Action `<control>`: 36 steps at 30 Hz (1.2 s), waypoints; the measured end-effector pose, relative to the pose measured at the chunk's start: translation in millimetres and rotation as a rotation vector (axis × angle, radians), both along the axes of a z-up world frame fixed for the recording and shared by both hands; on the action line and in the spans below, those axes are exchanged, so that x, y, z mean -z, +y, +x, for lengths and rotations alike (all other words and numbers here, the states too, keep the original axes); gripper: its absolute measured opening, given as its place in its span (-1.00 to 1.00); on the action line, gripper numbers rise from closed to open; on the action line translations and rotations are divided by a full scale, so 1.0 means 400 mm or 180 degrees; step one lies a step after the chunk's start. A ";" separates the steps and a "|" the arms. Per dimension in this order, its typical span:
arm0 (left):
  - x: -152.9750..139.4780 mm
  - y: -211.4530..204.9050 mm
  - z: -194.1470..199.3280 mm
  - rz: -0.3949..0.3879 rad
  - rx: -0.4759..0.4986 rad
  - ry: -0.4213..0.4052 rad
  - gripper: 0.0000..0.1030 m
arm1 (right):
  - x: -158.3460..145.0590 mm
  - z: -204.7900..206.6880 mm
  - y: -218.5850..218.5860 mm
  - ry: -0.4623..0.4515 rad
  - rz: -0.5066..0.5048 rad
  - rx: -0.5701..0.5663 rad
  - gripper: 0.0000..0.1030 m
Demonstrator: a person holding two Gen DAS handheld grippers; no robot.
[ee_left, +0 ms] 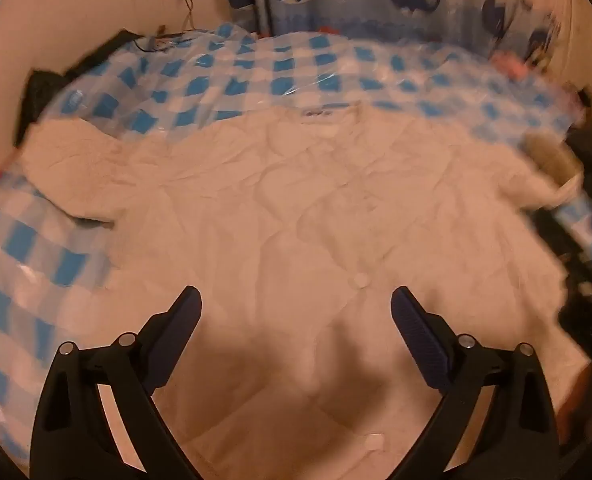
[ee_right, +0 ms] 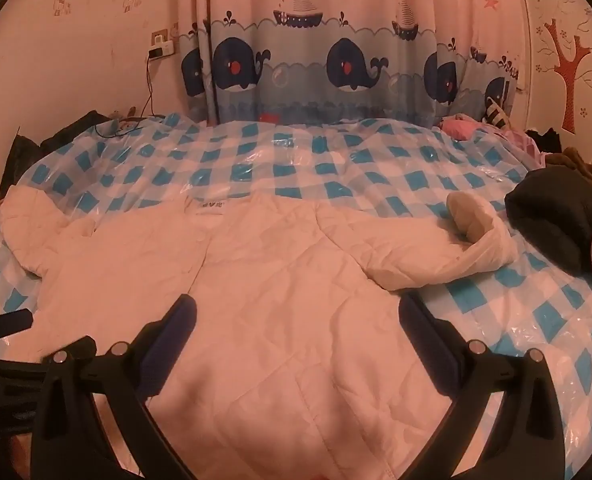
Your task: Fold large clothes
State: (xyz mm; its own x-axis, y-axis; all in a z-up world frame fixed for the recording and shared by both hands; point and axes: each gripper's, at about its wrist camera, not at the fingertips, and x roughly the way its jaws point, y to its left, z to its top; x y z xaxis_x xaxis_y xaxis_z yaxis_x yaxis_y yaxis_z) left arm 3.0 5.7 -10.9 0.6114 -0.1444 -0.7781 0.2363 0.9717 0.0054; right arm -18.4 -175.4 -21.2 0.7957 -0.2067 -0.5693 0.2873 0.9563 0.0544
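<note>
The white quilted coat (ee_right: 280, 280) in front of me looks puffy and soft, so I judge it light for its bulk but floppy: it will sag and billow wherever I lift it, and the smooth shell will probably slide over the glossy cover under it. A pinch in the middle of a panel would only gather a wad of padding. I would rather take it at an edge or seam, such as the hem nearest me or the end of a sleeve, where the fabric is thinner and the pads can bite.

It lies spread flat, front up, across the near half of the bed, collar and label away from me, towards the curtain. Its right sleeve (ee_right: 435, 248) reaches out to the side and ends in a grey, furry-looking cuff (ee_right: 467, 212); the other sleeve (ee_right: 36, 224) lies out towards the wall side. Stitch lines cross the body in a diamond pattern, and a snap (ee_left: 360, 279) sits on the front in the left wrist view. The surface is creased but not bunched, and no fold has been made yet.

My left gripper (ee_left: 296, 308) hangs over the coat's lower front with its jaws spread wide and nothing between them. My right gripper (ee_right: 296, 316) is likewise released, empty, poised above the body.

Under the coat is a blue-and-white checked plastic sheet (ee_right: 535, 320). A dark garment (ee_right: 551, 220) lies near the right sleeve's cuff, and a whale-print curtain (ee_right: 335, 68) hangs behind the bed.
</note>
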 end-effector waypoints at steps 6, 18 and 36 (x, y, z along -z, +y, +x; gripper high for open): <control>-0.004 0.039 0.012 -0.0207 -0.0126 0.0089 0.79 | 0.000 0.002 0.007 -0.0009 0.0026 -0.0029 0.90; 0.007 0.058 0.039 0.0090 -0.0485 0.0103 0.83 | 0.017 0.015 0.030 0.0097 -0.0001 -0.0175 0.90; 0.022 0.010 0.062 0.0262 -0.0530 0.0116 0.84 | 0.031 0.027 0.040 0.0246 -0.0030 -0.0244 0.90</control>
